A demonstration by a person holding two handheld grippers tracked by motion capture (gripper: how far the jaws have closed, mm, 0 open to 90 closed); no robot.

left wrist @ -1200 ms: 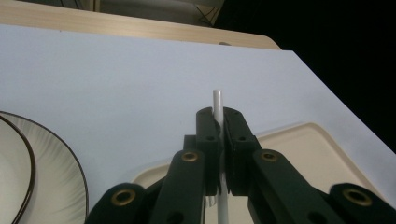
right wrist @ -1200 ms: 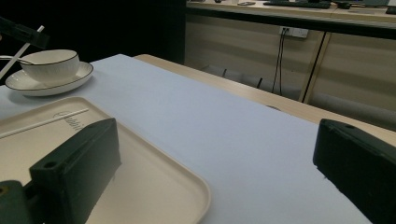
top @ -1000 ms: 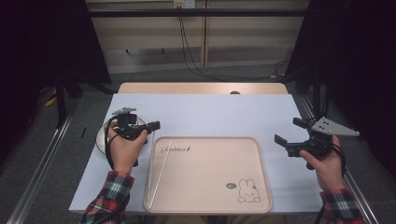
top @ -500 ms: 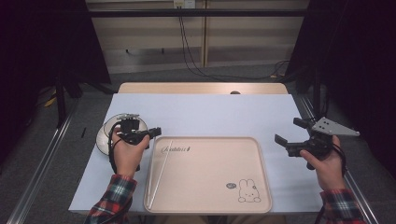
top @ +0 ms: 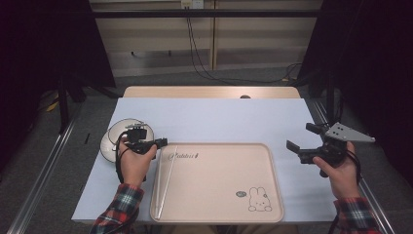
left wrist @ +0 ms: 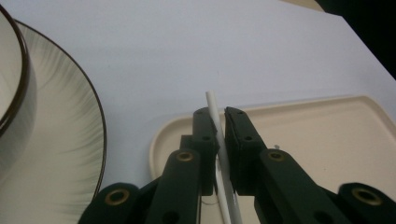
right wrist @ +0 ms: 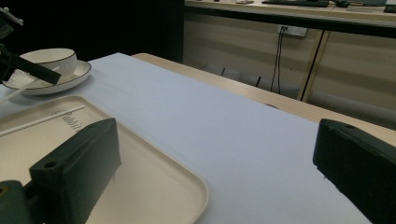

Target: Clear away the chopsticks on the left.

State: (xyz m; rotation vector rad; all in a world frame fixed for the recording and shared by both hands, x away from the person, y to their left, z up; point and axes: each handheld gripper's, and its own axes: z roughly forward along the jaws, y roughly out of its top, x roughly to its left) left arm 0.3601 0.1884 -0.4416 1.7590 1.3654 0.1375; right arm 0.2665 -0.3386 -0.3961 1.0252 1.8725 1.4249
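In the high view the left gripper [top: 160,142] sits at the far left corner of the beige tray [top: 272,195], just right of a plate [top: 108,146] that lies on the white table cover [top: 219,117]. A thin white stick [top: 165,181] runs along the tray's left side from the near edge up to this gripper, but from above the contact is too small to read.

The left gripper view settles it: the stick [left wrist: 219,135] passes between the two black jaws, which stand narrow and pinch it from both sides, its tip poking out past them over the tray's rim [left wrist: 159,140]. That view also shows the ribbed plate [left wrist: 70,140] close on the left, with the dark-rimmed wall of a cup or bowl [left wrist: 14,93] on it; I take it for a cup, though little of it is in frame.

The right gripper [top: 304,144] is held above the table at the right, beside the tray's right edge. Its own view shows the jaws spread wide with nothing between them, only the tray's corner [right wrist: 187,186] and bare cover beyond. Far off in that view stand the cup [right wrist: 49,58] on its plate [right wrist: 74,77] and the stick [right wrist: 42,119] slanting onto the tray.
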